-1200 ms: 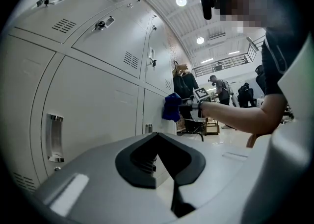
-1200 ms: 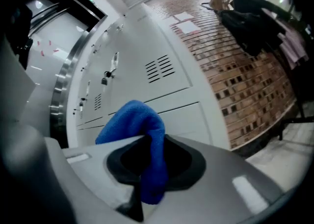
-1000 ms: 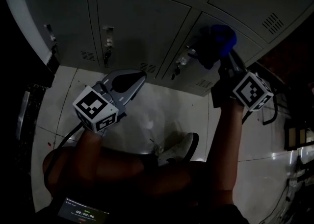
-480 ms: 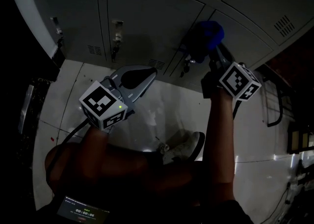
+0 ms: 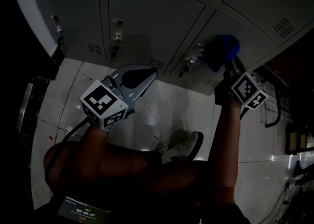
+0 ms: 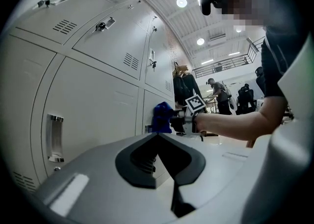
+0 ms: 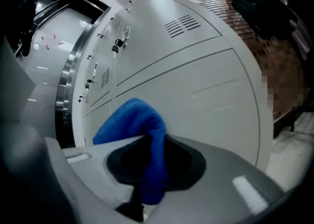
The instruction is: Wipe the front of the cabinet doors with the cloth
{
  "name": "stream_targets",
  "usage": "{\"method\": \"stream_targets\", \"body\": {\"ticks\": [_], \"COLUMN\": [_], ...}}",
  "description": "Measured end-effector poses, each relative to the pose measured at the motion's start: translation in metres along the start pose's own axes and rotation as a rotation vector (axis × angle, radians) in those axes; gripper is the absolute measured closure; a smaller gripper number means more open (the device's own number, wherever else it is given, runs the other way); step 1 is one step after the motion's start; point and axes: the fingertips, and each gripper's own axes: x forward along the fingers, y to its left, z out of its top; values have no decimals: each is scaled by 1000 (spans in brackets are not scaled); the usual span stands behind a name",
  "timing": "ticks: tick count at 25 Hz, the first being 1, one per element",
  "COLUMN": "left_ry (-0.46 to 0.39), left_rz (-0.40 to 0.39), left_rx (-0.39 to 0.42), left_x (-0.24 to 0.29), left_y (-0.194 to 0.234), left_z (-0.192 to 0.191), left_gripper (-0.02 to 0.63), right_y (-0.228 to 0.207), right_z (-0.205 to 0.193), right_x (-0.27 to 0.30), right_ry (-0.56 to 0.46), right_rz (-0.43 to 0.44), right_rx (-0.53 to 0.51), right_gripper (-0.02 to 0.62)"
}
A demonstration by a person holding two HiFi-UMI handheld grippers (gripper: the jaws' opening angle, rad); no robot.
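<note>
Grey metal doors fill the head view from 10 to 2 o'clock, dim, with pale glossy floor below them.

The right arm runs nearly straight from 5 o'clock up towards 1 o'clock, wrist extended, with the marker cube just behind the right gripper. Its jaws are clamped on the blue cloth, which is bunched against a door front at 1 o'clock, just right of a latch. In the right gripper view the cloth rises out of the closed jaws of the gripper and folds over towards 10 o'clock, with the door close behind it; whether it presses flat on the metal I cannot tell.

The left arm is bent and held low at 8 o'clock, and the left gripper points towards 1 o'clock, short of the doors. In the left gripper view its jaws are together with nothing between them, and the cloth shows beyond them at 12 o'clock.

A shoe rests on the floor at 5 o'clock.
</note>
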Motion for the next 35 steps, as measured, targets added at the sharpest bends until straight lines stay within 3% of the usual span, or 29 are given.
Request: {"method": "stream_targets", "body": {"ticks": [12, 20, 35], "left_ry": [1, 7, 15], "left_rz": [1, -7, -7], "left_rx": [3, 3, 8], "left_x": [-1, 0, 1], "left_y": [0, -2, -4], "left_z": [0, -2, -4], "left_gripper": [603, 603, 602], "right_y": [-55, -112, -153], "right_z": [15, 28, 28], "right_x": [-31, -64, -90], "right_ry": [-11, -55, -76], "right_rz": [-117, -258, -348], "right_rx": [-15, 19, 79], "right_gripper": [534, 534, 534]}}
